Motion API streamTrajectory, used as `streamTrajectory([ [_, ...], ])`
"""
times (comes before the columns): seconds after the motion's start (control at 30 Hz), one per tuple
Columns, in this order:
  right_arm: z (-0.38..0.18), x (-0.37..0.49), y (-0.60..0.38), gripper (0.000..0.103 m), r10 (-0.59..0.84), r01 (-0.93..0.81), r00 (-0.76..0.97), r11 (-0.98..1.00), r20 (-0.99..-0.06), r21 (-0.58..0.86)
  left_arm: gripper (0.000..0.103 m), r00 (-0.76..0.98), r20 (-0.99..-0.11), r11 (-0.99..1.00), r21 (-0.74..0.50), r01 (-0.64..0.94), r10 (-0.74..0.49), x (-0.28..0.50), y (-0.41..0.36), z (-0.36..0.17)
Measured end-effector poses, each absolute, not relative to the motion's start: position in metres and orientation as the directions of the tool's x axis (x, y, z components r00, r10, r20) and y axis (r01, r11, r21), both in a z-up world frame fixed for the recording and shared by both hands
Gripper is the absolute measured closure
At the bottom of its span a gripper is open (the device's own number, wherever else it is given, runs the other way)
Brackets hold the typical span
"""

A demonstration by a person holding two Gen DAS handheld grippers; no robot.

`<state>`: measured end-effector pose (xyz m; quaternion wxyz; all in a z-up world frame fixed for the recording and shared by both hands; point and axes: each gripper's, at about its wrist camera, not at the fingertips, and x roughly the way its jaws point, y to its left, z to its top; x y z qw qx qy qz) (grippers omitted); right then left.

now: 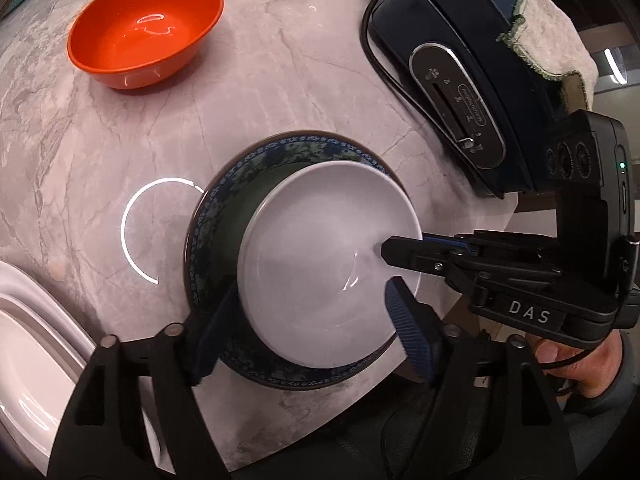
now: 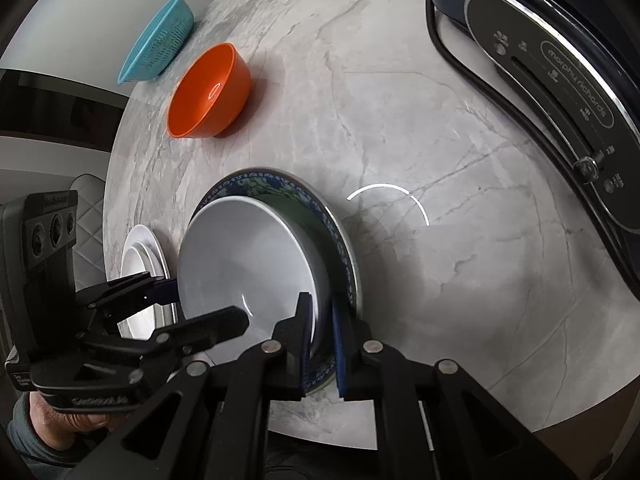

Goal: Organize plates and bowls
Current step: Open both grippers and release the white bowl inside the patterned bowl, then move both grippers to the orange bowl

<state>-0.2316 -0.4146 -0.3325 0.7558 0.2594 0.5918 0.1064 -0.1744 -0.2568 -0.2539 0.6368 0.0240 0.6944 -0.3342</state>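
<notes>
Nearest our cameras, we see the white bowl (image 1: 328, 256) sitting inside the blue-patterned plate (image 1: 224, 216) on the marble tabletop (image 1: 280, 80). Our left tool (image 1: 304, 320) stands spread wide around the bowl without pressing it, while our right tool (image 2: 320, 332) is clamped on the bowl's rim. Beside them lie stacked white plates (image 2: 140, 256). Farther off, the orange bowl (image 2: 208, 92) is empty, with a teal colander (image 2: 160, 40) beyond. We read "morphy richards" on the dark appliance (image 2: 576, 92).
</notes>
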Motion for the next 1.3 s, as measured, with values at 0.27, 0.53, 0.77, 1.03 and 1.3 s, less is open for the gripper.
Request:
streamTrajectory([
  [0.27,-0.331,-0.23,-0.413,0.093,0.437,0.155,0.276,0.859,-0.856,0.489,0.017,-0.156,-0.88,0.777,-0.47,0.418,-0.448,-0.166,-0.241,-0.229],
  [0.53,-0.318,-0.233,-0.412,0.051,0.47,0.162,0.318,0.829,-0.824,0.535,0.001,-0.042,-0.831,0.77,-0.532,0.352,-0.555,-0.139,-0.195,-0.19],
  [0.77,-0.26,-0.232,-0.405,0.016,0.399,0.042,0.454,0.883,-0.797,0.467,0.001,0.113,-0.868,0.835,-0.419,0.357,-0.484,-0.102,-0.138,-0.17],
  [1.03,-0.212,-0.184,-0.406,0.015,0.5,-0.093,0.526,0.838,-0.688,0.538,0.001,0.121,-0.857,0.833,-0.44,0.336,-0.501,-0.049,-0.126,-0.169],
  [1.3,-0.231,-0.107,-0.42,0.018,0.586,-0.019,0.467,0.755,-0.662,0.655,0.001,0.017,-0.866,0.842,-0.481,0.244,-0.5,0.009,-0.135,-0.215],
])
